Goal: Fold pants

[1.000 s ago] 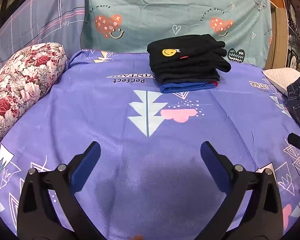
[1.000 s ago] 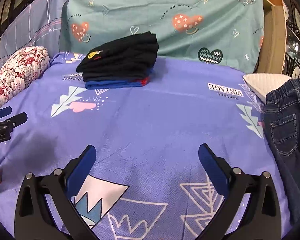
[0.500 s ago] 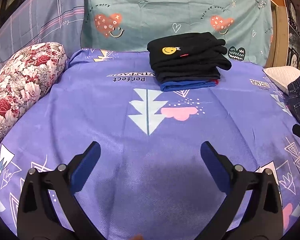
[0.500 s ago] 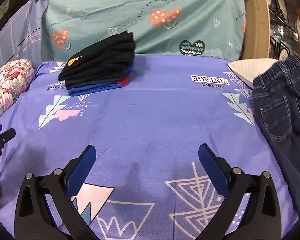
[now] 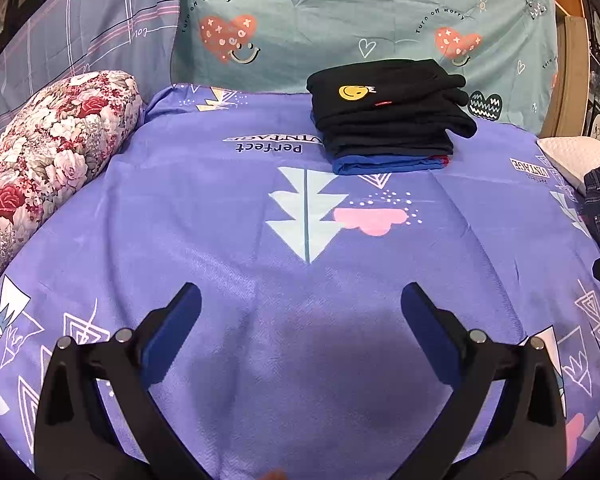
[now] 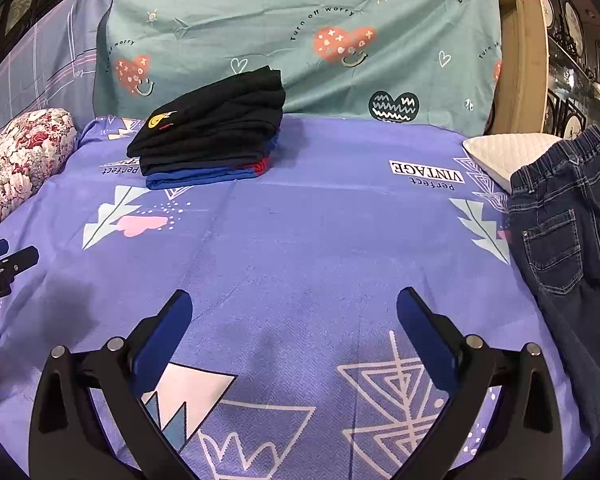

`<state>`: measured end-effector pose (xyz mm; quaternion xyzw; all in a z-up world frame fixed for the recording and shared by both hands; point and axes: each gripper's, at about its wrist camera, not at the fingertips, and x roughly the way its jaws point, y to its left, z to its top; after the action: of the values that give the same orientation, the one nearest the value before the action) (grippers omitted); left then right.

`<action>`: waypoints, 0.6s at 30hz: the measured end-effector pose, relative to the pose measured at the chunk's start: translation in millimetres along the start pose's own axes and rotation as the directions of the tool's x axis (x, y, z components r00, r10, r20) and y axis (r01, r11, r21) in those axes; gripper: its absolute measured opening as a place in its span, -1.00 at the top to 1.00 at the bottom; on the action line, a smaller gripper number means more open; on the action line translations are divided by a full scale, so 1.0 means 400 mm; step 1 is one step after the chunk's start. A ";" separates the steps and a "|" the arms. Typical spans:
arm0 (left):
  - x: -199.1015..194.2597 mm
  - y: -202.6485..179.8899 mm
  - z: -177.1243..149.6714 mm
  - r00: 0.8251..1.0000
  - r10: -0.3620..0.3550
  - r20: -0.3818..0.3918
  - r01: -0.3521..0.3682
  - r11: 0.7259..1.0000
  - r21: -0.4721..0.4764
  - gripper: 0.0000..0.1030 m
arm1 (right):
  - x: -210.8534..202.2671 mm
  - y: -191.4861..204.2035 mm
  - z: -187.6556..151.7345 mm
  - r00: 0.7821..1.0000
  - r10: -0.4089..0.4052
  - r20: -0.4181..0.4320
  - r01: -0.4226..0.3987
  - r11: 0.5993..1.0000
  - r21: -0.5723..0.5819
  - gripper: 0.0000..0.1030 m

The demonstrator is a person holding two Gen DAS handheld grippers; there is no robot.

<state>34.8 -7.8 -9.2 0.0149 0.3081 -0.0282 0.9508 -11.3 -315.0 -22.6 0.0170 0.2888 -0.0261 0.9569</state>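
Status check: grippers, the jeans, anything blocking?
Left gripper and right gripper open, empty, over the purple sheet. Jeans unfolded at right edge, ungrasped. Folded stack far back; path clear.

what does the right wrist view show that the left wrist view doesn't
Only the right wrist view shows the jeans' waistband and back pocket, and the right gripper, open. Only the left wrist view shows the left gripper head-on, open, and more of the floral bolster. Both show the folded stack on the purple sheet.
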 end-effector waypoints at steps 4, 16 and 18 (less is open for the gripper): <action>0.003 0.004 0.001 1.000 0.002 -0.007 -0.002 1.000 -0.010 -0.96 | 0.002 -0.002 0.000 1.000 0.001 -0.002 -0.001 1.000 0.003 -0.97; -0.009 0.011 0.004 0.999 -0.013 0.038 0.014 1.000 -0.016 -0.96 | 0.007 -0.002 0.000 1.000 0.004 -0.004 -0.004 1.000 0.001 -0.97; -0.014 0.001 0.003 0.999 0.000 0.047 0.000 1.000 0.002 -0.96 | 0.008 -0.004 -0.001 1.000 0.005 -0.007 -0.005 1.000 0.004 -0.97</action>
<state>31.1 -7.1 -4.9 0.0151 0.2857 -0.0286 0.9578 -8.8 -316.6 -24.7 0.0199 0.2922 -0.0244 0.9559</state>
